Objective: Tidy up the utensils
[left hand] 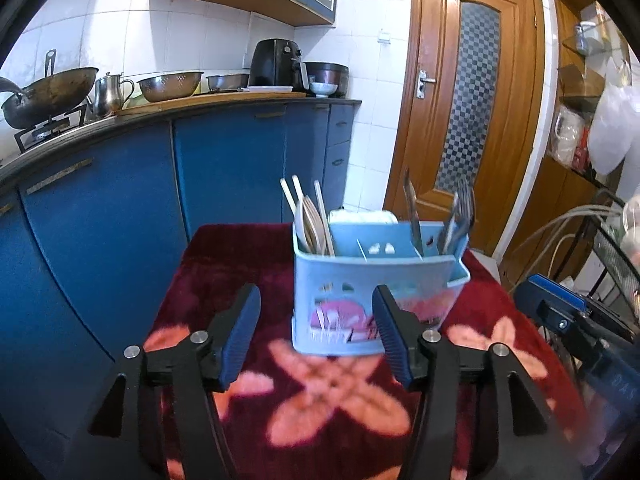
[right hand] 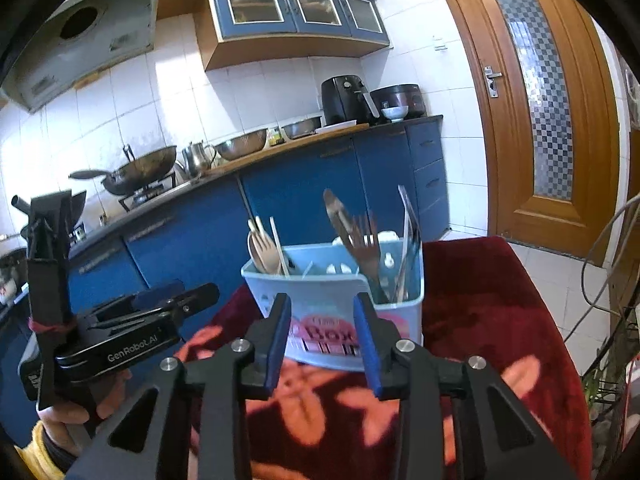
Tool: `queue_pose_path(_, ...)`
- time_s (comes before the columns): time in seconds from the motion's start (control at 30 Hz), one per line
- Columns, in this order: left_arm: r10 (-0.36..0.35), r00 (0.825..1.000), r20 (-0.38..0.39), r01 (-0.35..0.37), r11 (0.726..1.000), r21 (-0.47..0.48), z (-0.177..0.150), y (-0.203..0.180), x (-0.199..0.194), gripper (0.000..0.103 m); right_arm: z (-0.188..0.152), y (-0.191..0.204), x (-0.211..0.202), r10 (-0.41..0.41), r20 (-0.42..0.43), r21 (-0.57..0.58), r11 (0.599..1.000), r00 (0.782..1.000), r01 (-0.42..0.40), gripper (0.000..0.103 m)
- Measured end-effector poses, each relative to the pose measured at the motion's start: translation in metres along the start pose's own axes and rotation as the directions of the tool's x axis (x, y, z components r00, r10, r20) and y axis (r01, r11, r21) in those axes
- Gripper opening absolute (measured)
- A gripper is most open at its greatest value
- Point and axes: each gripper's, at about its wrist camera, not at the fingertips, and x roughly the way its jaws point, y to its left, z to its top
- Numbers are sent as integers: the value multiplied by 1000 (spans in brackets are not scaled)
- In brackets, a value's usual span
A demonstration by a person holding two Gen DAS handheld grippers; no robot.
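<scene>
While both sets of jaws stand parted with nothing between them, the left gripper [left hand: 316, 332] and right gripper [right hand: 322, 336] hang just short of the blue caddy [left hand: 372, 280] at twelve o'clock. It stands upright on the red flowered cloth [left hand: 224, 264], wooden spoons [left hand: 310, 220] at its ten o'clock corner, forks [left hand: 460, 216] at two.

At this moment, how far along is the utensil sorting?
It looks nearly or fully done: the blue caddy holds wooden utensils at one end and metal forks at the other. Nothing is in hand: the left gripper and right gripper are open and empty. No loose utensil shows on the red cloth.
</scene>
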Motion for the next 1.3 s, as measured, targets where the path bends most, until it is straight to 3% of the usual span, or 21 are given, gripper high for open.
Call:
queue_pose_path(0.1, 6, 1000, -3, -6, 1000, -8, -13, -4, 1, 66, -12, 1, -1, -18, 0, -7, 1000, 1000, 18, 40)
queue_pose_path(0.33, 58, 998, 13, -58, 998, 2, -37, -8, 12, 67, -39, -7, 0, -74, 2, 3, 997, 997, 74, 43)
queue_pose_path(0.77, 89, 996, 31, -90, 996, 9, -58, -6, 34, 67, -62, -16, 14, -165, 40, -35, 985, 986, 166, 65)
queue_pose_path(1.3, 107, 993, 52, -107, 994, -1, -66, -1, 46, 67, -69, -22, 24, -181, 44, -25, 983, 982, 183, 67)
